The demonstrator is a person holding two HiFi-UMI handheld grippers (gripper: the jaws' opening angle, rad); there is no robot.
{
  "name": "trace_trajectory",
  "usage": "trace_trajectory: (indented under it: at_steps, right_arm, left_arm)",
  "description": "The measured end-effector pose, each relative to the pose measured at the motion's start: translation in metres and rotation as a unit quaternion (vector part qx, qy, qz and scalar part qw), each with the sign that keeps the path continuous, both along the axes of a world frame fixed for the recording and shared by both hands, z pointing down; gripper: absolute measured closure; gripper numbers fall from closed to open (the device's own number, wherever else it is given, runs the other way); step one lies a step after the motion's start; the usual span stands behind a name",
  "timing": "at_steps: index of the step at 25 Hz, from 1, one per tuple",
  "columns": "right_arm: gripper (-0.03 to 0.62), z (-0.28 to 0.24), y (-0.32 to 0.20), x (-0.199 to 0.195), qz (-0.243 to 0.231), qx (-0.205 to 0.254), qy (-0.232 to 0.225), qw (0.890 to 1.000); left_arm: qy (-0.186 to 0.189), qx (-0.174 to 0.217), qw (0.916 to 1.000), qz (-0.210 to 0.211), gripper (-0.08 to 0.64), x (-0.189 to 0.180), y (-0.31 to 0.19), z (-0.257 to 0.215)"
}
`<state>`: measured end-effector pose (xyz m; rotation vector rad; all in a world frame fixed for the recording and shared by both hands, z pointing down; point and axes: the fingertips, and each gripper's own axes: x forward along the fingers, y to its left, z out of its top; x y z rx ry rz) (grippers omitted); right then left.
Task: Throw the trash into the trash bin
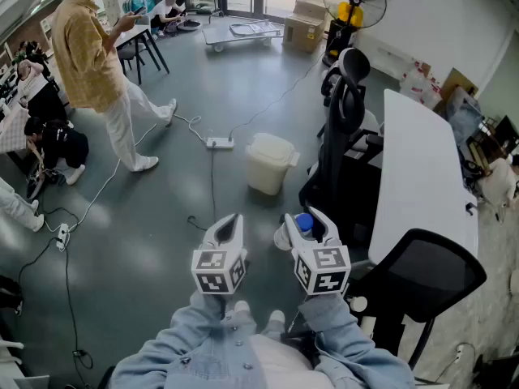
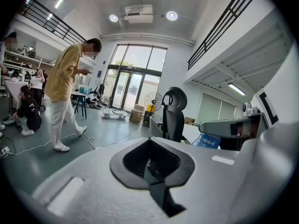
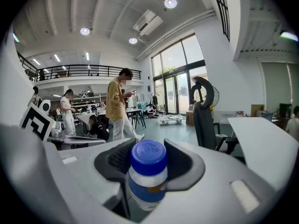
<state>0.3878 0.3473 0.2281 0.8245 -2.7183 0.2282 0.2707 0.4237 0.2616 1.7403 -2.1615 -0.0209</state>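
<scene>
- Bottle [image 3: 147, 171]: small, white, with a blue screw cap and a blue label band. It stands upright between the two fingers [image 3: 184, 164] of the right gripper [image 3: 149, 160], held clear of the floor. The cap rises just above the top edges of the fingers. The body sits in the hollow between the dark ribbed pads, one finger on each side.
- Right gripper, head view [image 1: 306, 229]: clamped on the bottle [image 1: 304, 224], whose blue cap shows at the finger ends. It points ahead and slightly downward.
- Left gripper [image 2: 154, 160]: fingers [image 2: 135, 160] closed together, with nothing between them. In the head view [image 1: 229, 224] it is just beside the right gripper, at the same height.
- Trash bin [image 1: 269, 162]: cream-coloured, lid on, standing on the grey floor [image 1: 162, 209] ahead of both grippers and well apart from the bottle.
- Power strip [image 1: 219, 143]: white, on the floor just left of the bin, with a cable trailing from it.
- Office chair [image 1: 345, 96]: black, high-backed, to the right of the bin.
- Table [image 1: 422, 177]: white top, along the right side.
- Person [image 1: 89, 55]: yellow shirt, white trousers, standing at the far left.
</scene>
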Motion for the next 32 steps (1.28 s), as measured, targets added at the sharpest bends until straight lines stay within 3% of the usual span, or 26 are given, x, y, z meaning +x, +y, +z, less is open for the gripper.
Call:
trace_trajectory:
  at_steps: [8, 23, 32]
  right_arm:
    - [0.400, 0.003, -0.007, -0.022, 0.005, -0.028, -0.016, 0.999]
    - [0.400, 0.008, -0.032, -0.095, 0.021, -0.030, 0.001, 0.999]
    - [0.400, 0.018, -0.090, -0.164, 0.018, -0.039, -0.002, 0.999]
  left_arm:
    - [-0.002, 0.002, 1.0000, -0.004, 0.551, -0.026, 0.004, 0.002]
    - [0.020, 0.004, 0.9975, -0.067, 0.551, -0.136, 0.016, 0.014]
    - [0.024, -0.005, 0.9963, -0.082, 0.551, -0.202, -0.024, 0.024]
